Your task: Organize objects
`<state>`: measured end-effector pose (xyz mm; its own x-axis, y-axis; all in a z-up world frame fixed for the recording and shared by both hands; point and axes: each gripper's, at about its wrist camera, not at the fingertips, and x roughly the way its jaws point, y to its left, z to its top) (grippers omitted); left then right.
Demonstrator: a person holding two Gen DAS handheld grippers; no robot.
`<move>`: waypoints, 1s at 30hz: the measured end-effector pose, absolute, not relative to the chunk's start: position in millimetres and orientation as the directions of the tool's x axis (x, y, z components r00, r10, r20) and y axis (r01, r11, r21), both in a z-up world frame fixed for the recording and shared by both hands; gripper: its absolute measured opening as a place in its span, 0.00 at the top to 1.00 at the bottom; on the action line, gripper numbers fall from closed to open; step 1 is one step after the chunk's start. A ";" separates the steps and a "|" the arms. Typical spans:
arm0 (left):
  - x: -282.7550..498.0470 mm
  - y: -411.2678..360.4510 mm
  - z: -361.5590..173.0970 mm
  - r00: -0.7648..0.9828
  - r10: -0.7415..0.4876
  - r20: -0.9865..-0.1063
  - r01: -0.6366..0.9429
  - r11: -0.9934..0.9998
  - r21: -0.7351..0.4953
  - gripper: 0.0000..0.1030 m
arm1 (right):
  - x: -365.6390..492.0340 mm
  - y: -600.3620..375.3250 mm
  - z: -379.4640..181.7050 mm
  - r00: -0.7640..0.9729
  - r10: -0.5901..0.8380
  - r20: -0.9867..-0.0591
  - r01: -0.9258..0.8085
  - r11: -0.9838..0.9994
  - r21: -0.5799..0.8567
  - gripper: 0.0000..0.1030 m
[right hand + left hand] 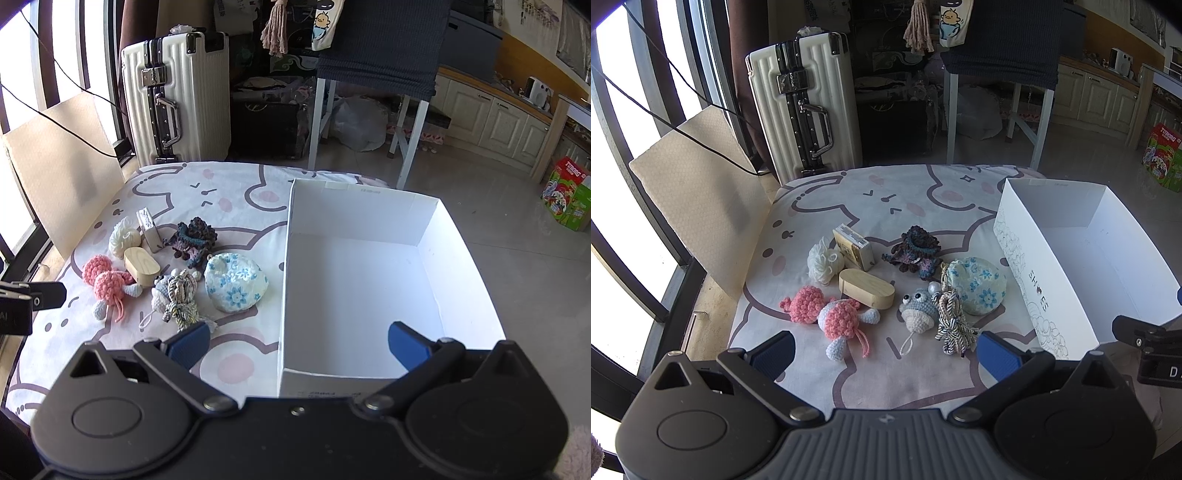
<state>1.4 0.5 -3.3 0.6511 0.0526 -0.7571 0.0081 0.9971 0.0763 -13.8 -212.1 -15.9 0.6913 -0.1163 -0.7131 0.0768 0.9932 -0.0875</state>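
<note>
Toys and small goods lie in a loose cluster on a cushion (886, 192) printed with pink cartoon cats. At the far left of the cluster sits a white puff (823, 260), touching a small tin (854, 246) that stands on edge. Just near of them lies an oval wooden box (867, 288). A pink crochet doll (827, 314) sprawls at the near left, its head beside the wooden box. Right of the doll is a grey crochet charm (918, 308) with big eyes, and a bundle of striped cord (955, 321) touches its right side. A dark crochet piece (916, 251) lies at the far middle, and a blue-flowered pouch (979, 290) rests beside the cord, nearest the box.

A white shoe box (369, 206) stands open on the right of the cushion, with nothing inside it; every item is outside it, to its left.

The left hand-held gripper (886, 354) hovers near the cluster with its blue pads wide apart, holding nothing. The right hand-held gripper (299, 347) is also spread wide and empty, one finger over the cushion and the other over the box's near end.

A white suitcase (809, 103) stands beyond the cushion.
</note>
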 end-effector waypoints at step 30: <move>41.4 51.8 -6.8 0.700 0.126 -0.703 -0.098 0.992 0.080 0.00 | 44.4 -166.2 -15.9 0.791 -0.002 -0.612 -0.054 0.996 -0.072 0.00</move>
<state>41.4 51.8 -6.8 0.7002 0.1258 -0.7028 -0.0977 0.9920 0.0802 44.4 -166.2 -15.9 0.7905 -0.0016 -0.6125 -0.0539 0.9959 -0.0722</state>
